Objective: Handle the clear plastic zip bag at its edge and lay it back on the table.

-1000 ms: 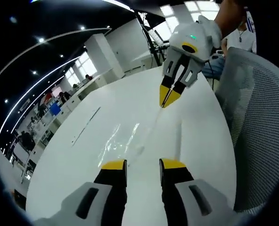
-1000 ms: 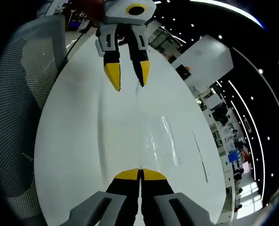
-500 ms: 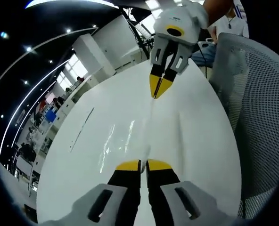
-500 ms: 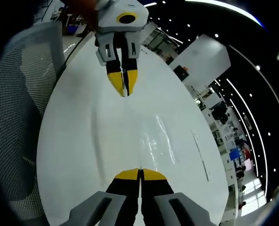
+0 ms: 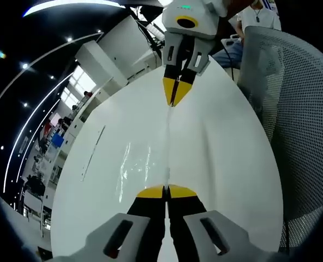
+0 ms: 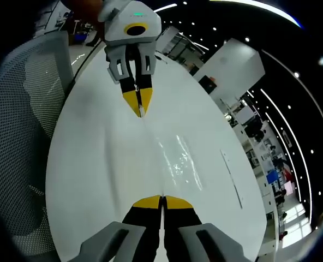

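Observation:
The clear plastic zip bag (image 5: 135, 164) lies spread over the white table (image 5: 221, 164), given away mostly by its glints. One edge runs as a thin straight line between the two grippers. My left gripper (image 5: 166, 191) is shut on the near end of that edge. In the left gripper view, my right gripper (image 5: 174, 100) is shut on the far end. In the right gripper view, the right gripper (image 6: 161, 201) is shut on the bag (image 6: 178, 161), and the left gripper (image 6: 140, 109) pinches the opposite end. Whether the bag's body touches the table I cannot tell.
A grey mesh chair (image 5: 295, 131) stands along one side of the table (image 6: 96, 164), and the chair (image 6: 25, 125) appears on the left in the right gripper view. A person (image 5: 254, 19) sits beyond the table. A thin dark line (image 5: 92, 154) marks the tabletop past the bag.
My left gripper, open a second ago, has shut on the bag's edge. The right gripper stayed shut on its end, and the edge between them has drawn straight.

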The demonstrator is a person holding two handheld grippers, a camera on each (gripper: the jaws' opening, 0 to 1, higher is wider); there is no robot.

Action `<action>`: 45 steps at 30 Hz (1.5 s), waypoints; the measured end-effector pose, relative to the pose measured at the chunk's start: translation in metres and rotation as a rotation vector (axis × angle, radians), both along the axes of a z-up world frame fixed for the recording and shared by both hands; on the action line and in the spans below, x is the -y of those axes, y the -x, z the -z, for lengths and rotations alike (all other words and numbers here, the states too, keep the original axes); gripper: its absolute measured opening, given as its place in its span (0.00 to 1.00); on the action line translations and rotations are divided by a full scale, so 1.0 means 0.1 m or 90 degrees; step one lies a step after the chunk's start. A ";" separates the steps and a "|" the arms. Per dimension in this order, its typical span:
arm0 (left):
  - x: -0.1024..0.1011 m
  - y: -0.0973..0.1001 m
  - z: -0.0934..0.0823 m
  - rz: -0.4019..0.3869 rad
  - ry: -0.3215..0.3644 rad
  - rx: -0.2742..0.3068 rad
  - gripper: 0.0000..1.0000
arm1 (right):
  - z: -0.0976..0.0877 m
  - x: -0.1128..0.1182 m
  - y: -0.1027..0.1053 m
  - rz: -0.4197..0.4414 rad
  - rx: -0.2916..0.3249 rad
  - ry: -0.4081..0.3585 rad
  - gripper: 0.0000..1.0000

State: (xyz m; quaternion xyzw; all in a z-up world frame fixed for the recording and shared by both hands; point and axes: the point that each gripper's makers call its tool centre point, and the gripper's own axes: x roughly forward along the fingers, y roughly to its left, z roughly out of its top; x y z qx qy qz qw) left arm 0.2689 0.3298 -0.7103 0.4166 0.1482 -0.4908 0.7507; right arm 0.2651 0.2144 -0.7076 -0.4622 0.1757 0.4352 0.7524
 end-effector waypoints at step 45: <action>0.19 0.17 -0.02 0.028 -0.032 -0.028 0.00 | 0.00 -0.89 0.17 -0.147 -0.041 -0.024 0.09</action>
